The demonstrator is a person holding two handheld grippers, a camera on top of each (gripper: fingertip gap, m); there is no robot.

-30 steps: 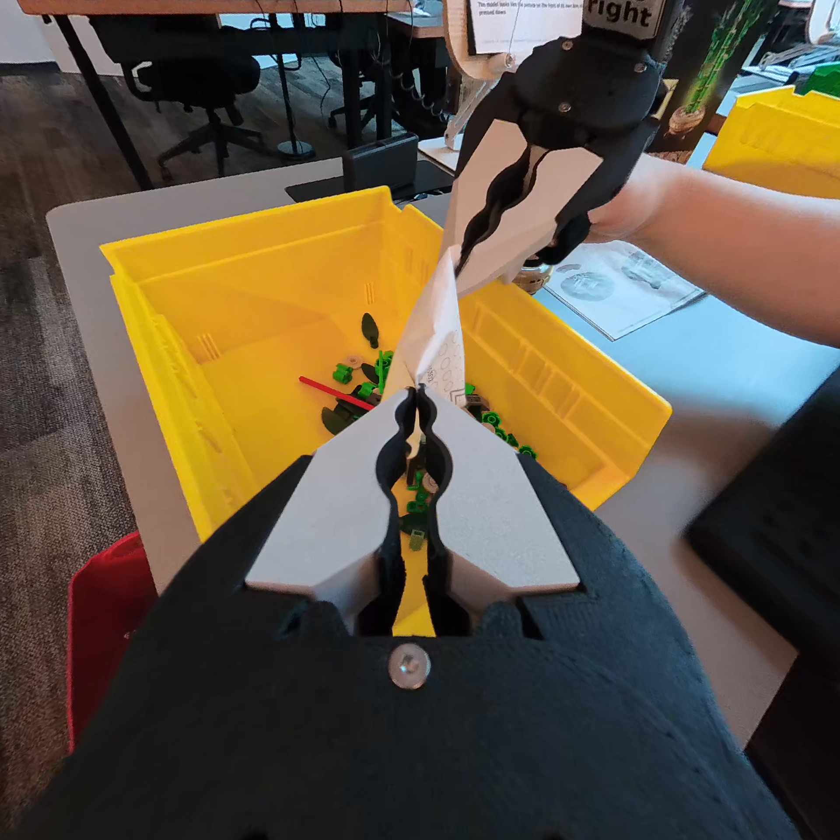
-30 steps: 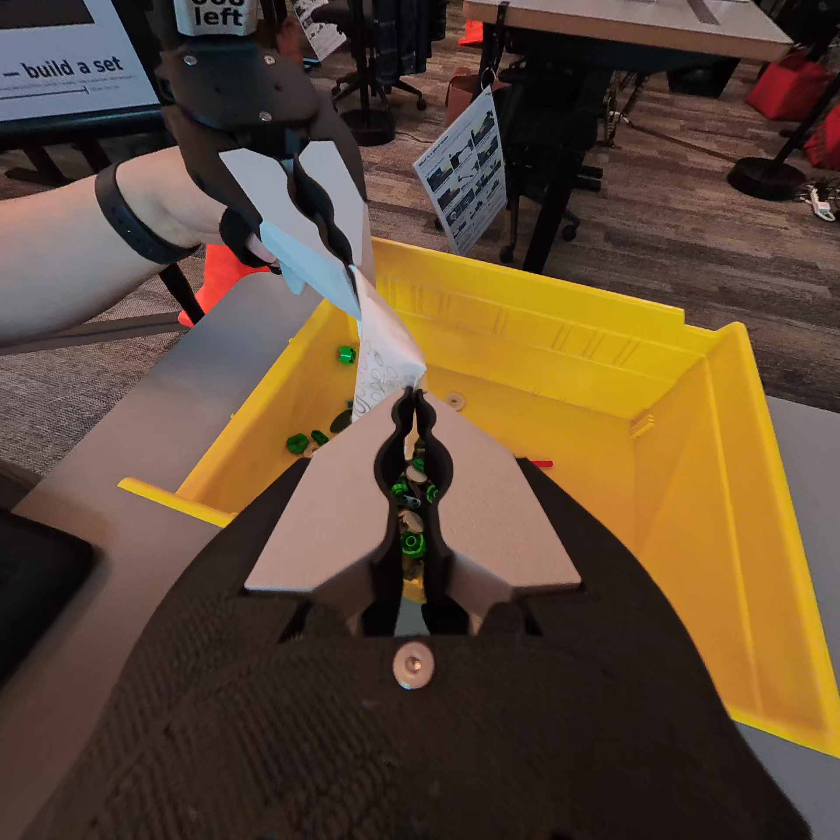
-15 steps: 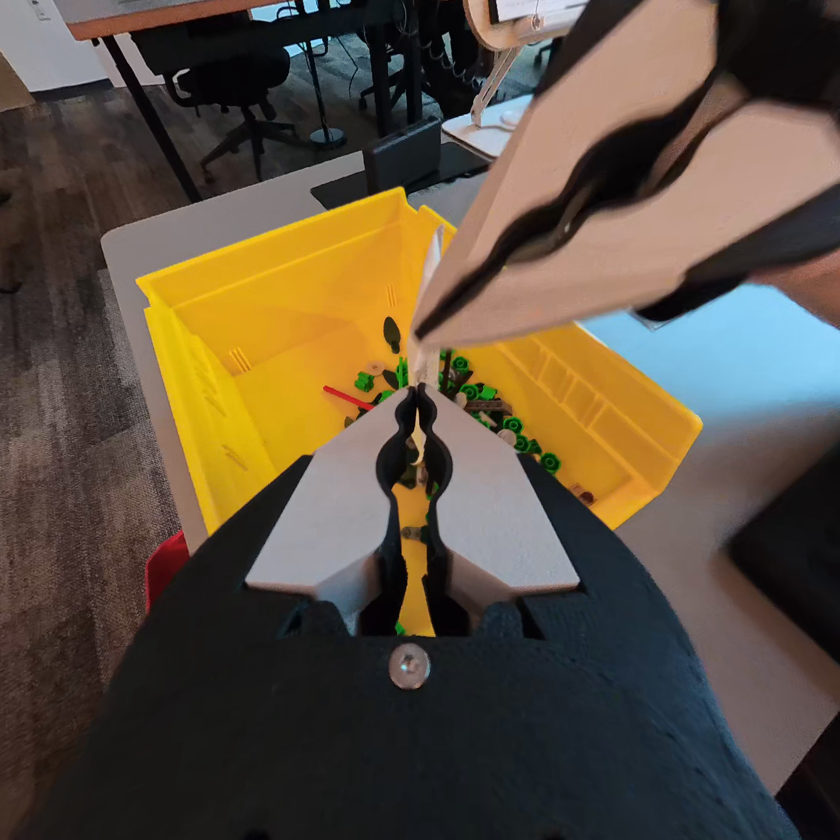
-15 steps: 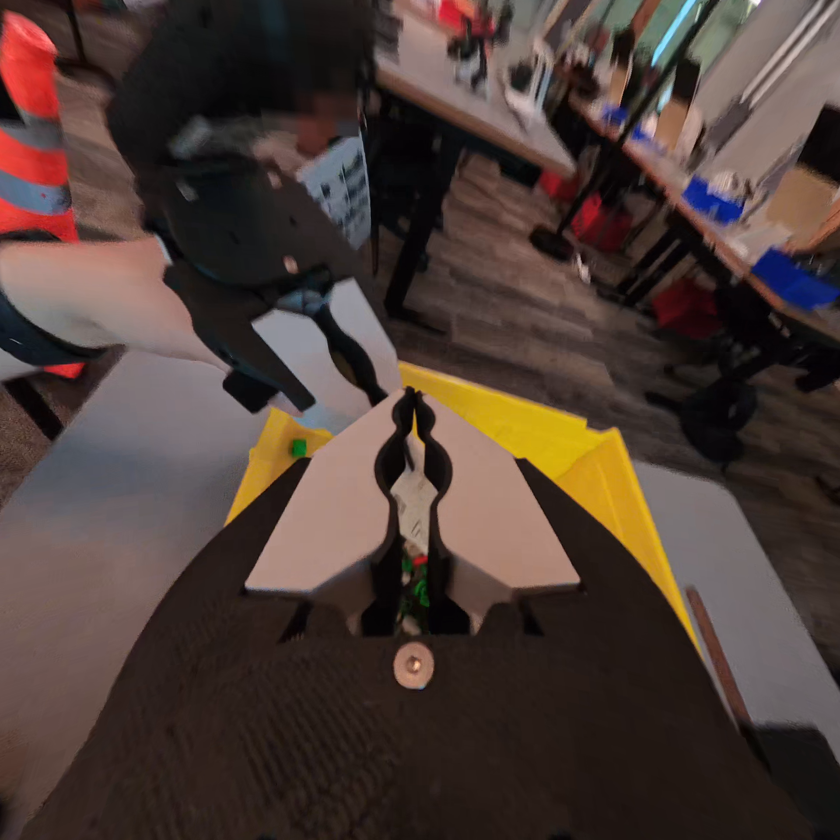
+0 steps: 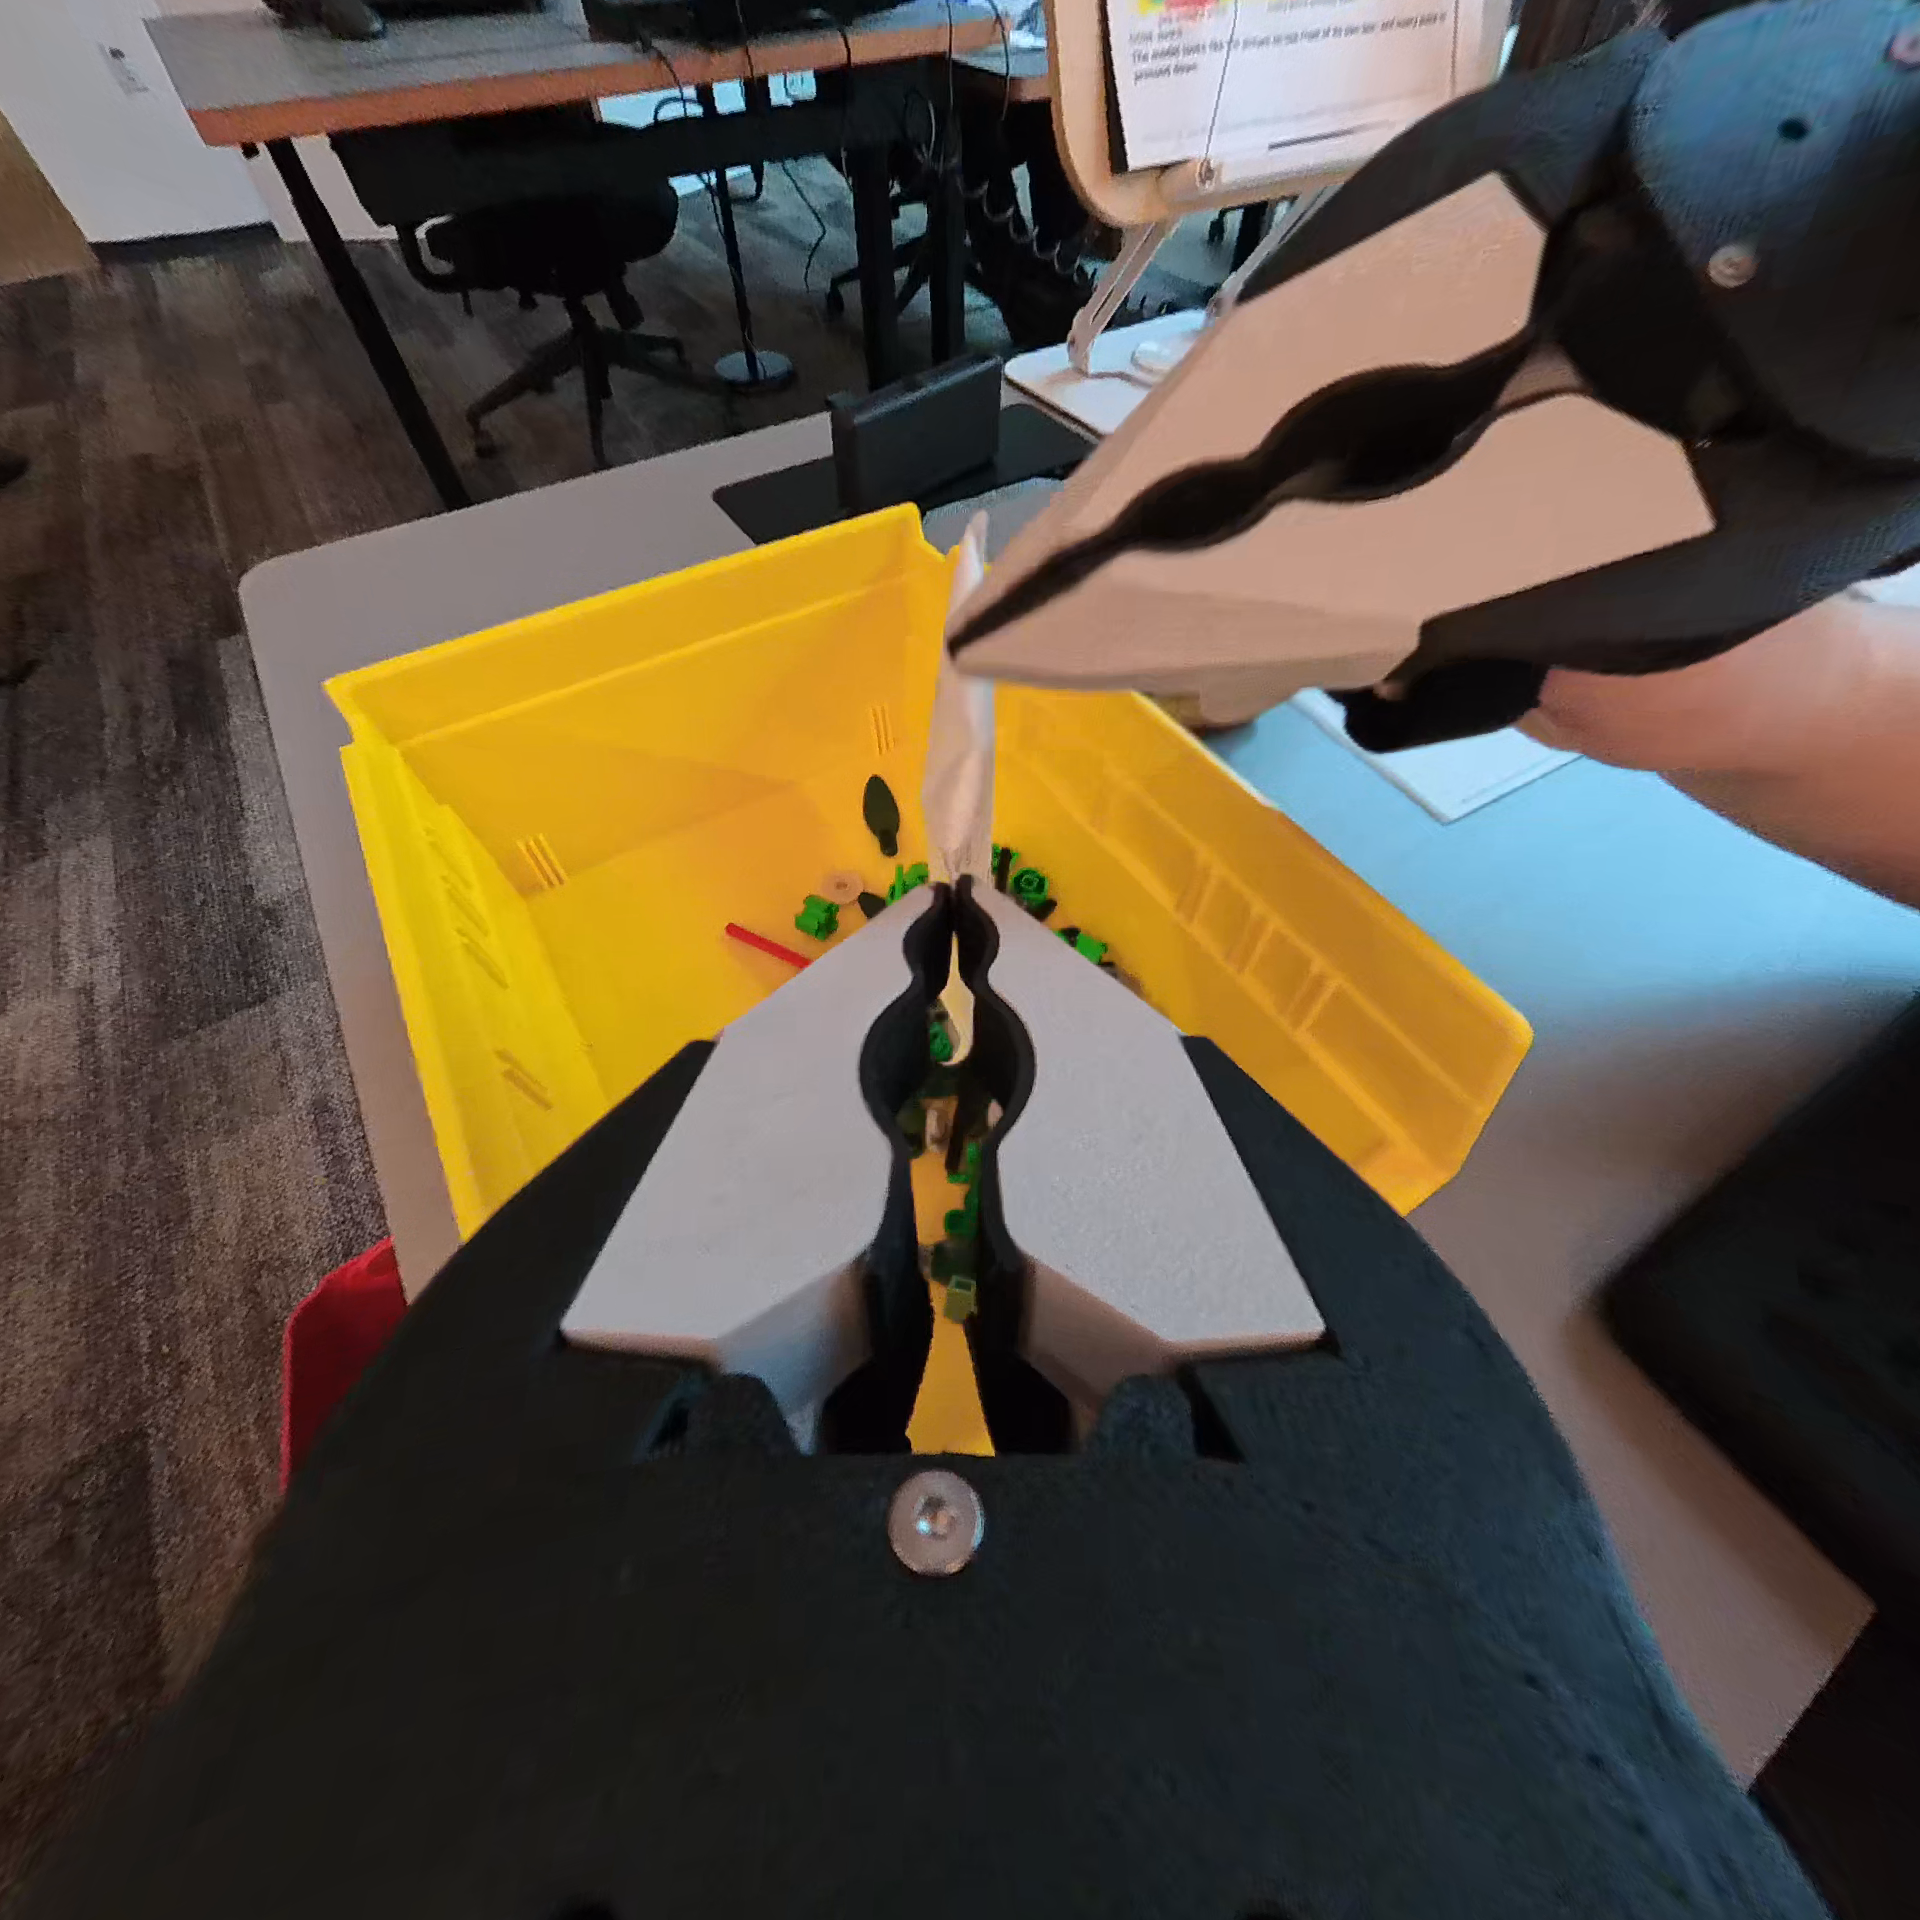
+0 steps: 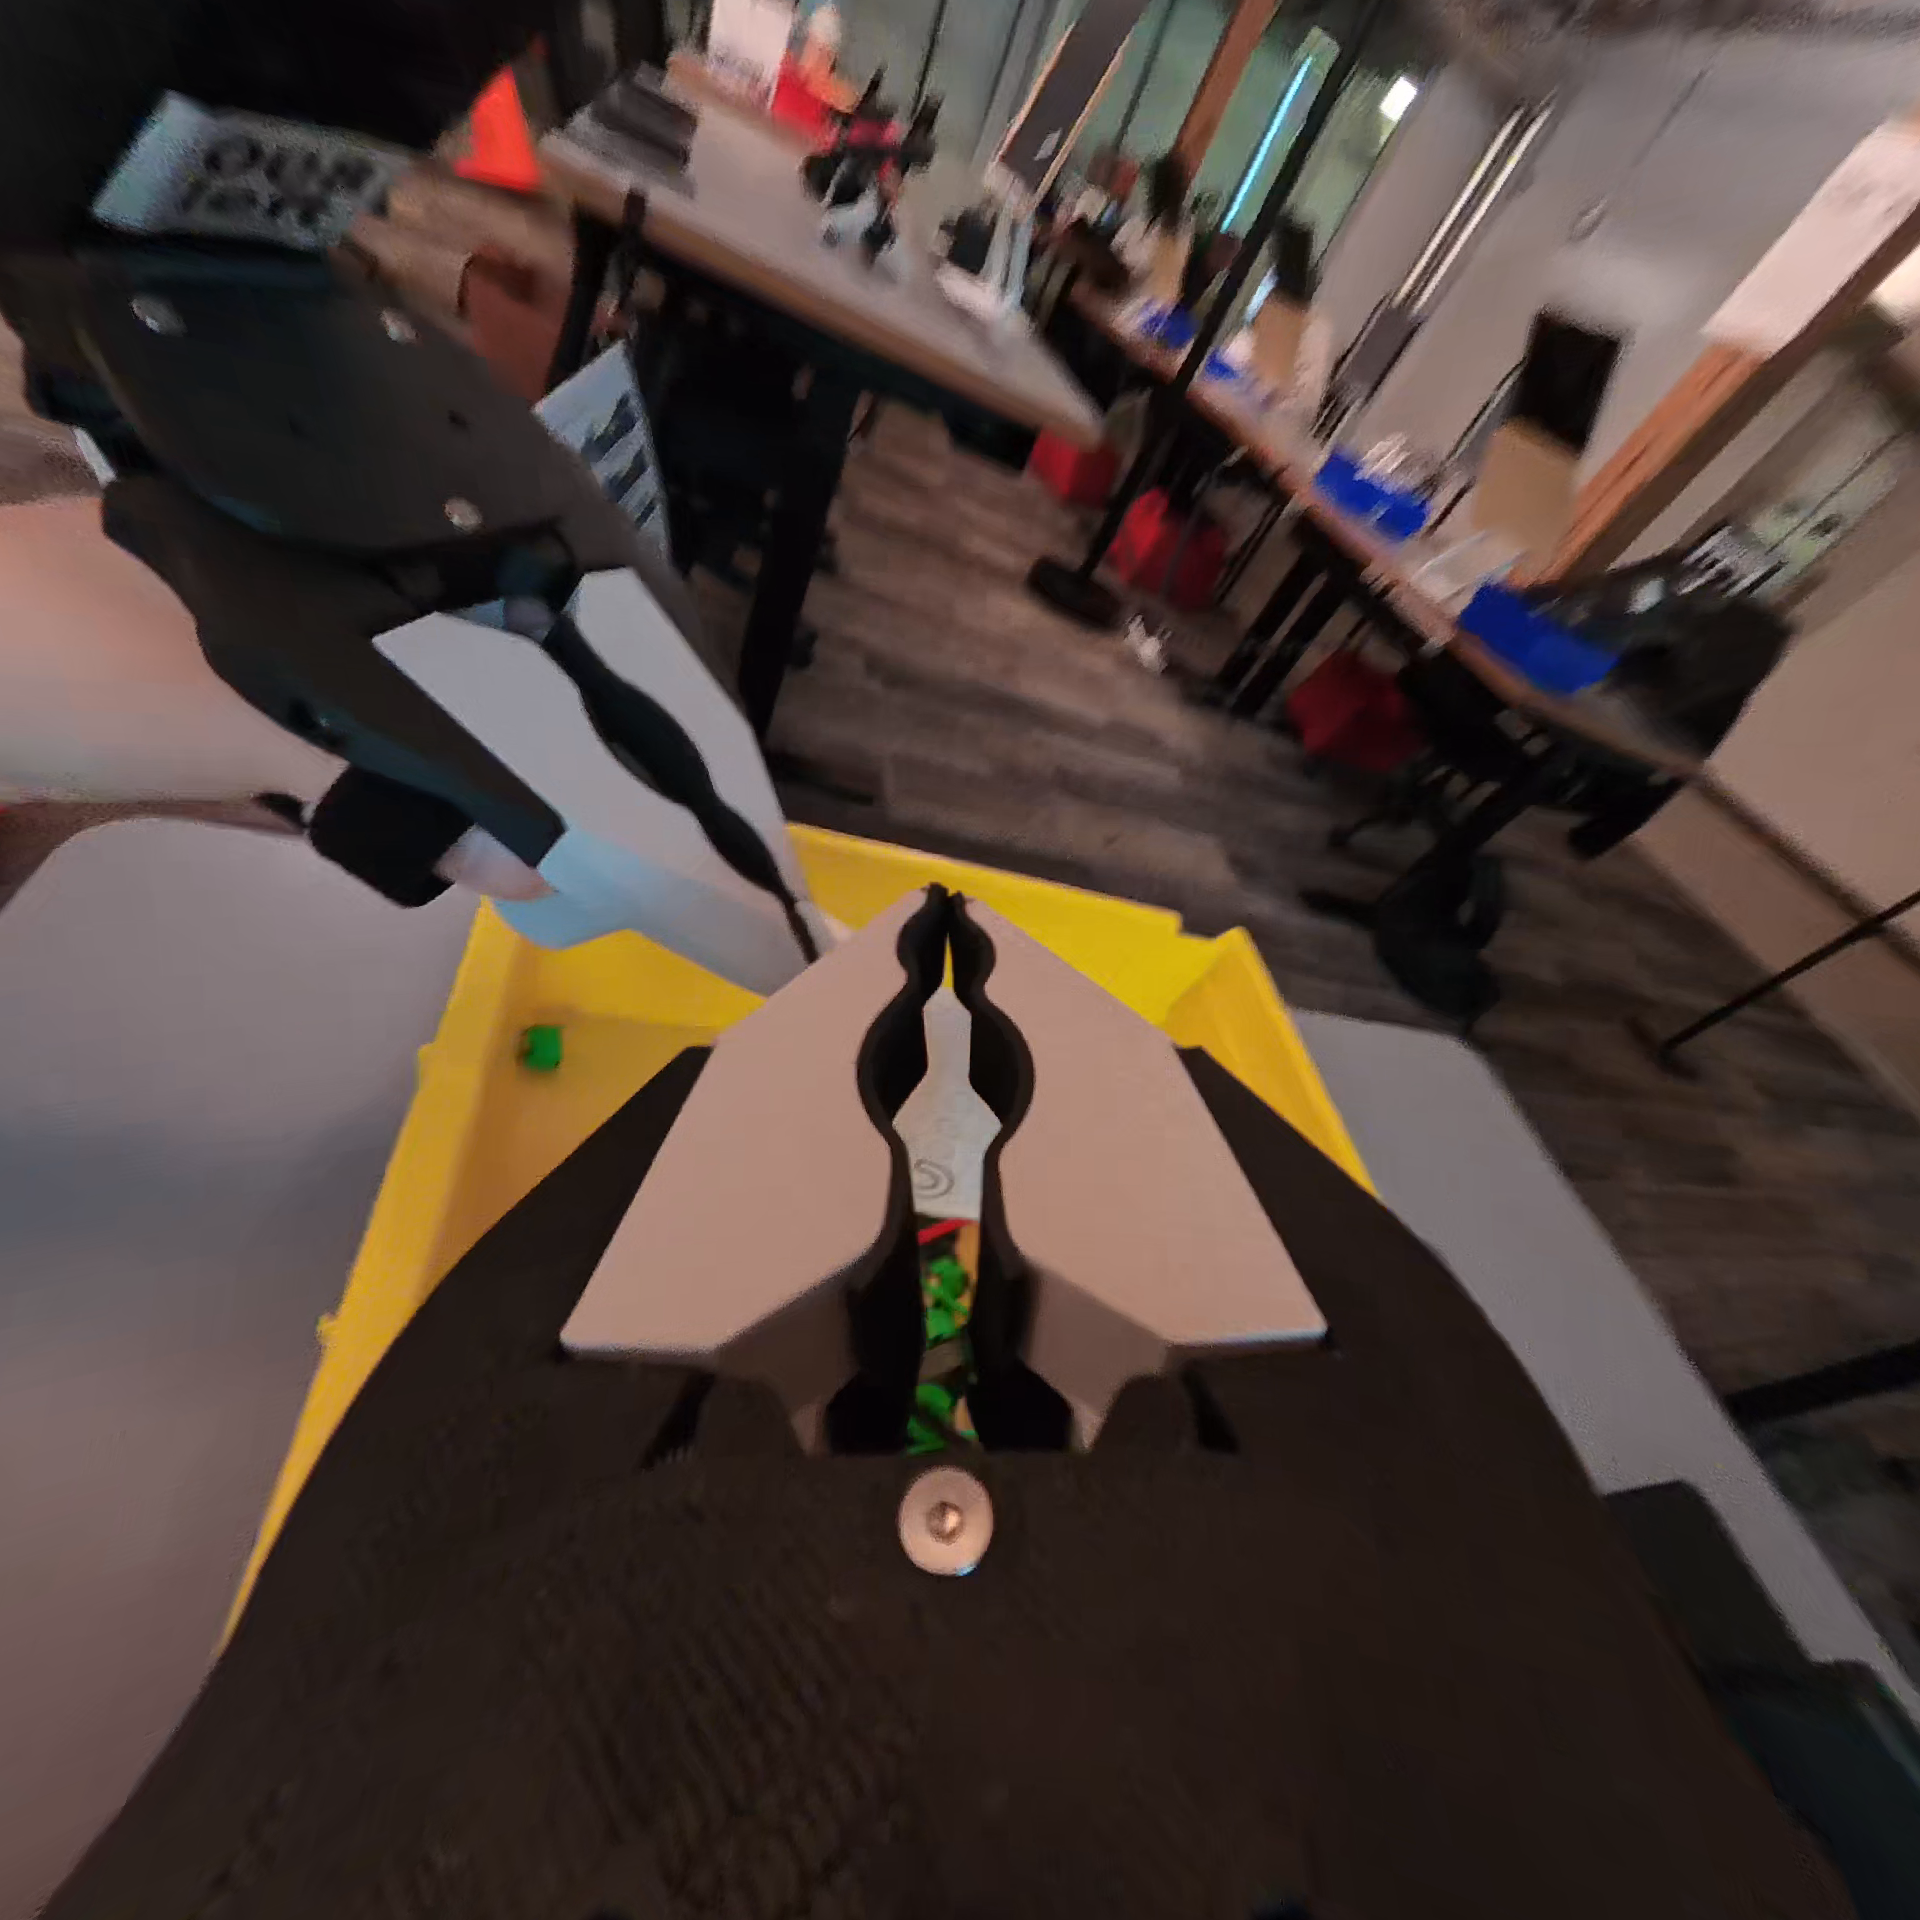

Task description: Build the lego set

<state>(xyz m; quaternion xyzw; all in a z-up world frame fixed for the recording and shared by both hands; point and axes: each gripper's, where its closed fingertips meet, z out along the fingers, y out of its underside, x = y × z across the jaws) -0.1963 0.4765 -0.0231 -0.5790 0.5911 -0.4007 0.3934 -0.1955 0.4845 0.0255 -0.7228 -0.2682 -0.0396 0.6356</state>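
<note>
A white paper bag [image 5: 961, 774] hangs stretched between my two grippers above a yellow bin [image 5: 644, 665]. My left gripper [image 5: 954, 896] is shut on its lower end. My right gripper [image 5: 961, 634] is shut on its upper end, seen from the side at the upper right. In the right wrist view my right gripper [image 6: 945, 902] holds the bag [image 6: 951, 1127] between its fingers, and the left gripper [image 6: 805, 940] sits close at its left. Green, dark and tan lego pieces [image 5: 1023, 888] and a red rod [image 5: 769, 945] lie on the bin floor. One green piece [image 6: 540, 1044] lies apart.
The bin stands on a grey table [image 5: 1662, 935]. An open instruction booklet [image 5: 1455, 769] lies to the right, behind a person's forearm [image 5: 1745, 727]. A black tray [image 5: 1787, 1299] is at the right edge. A red object [image 5: 332, 1340] sits below the table's left side. There is about 5 cm between the tips of the two grippers. My left gripper's tips are some 15 cm from the green piece [image 6: 540, 1044]. The red rod [image 5: 769, 945] sits 15 cm or so from the ends of my left fingers.
My right gripper has swung up and turned sideways, pulling the bag taut and twisted above the bin. My left gripper kept its hold and rose a little. More pieces lie in the bin.
</note>
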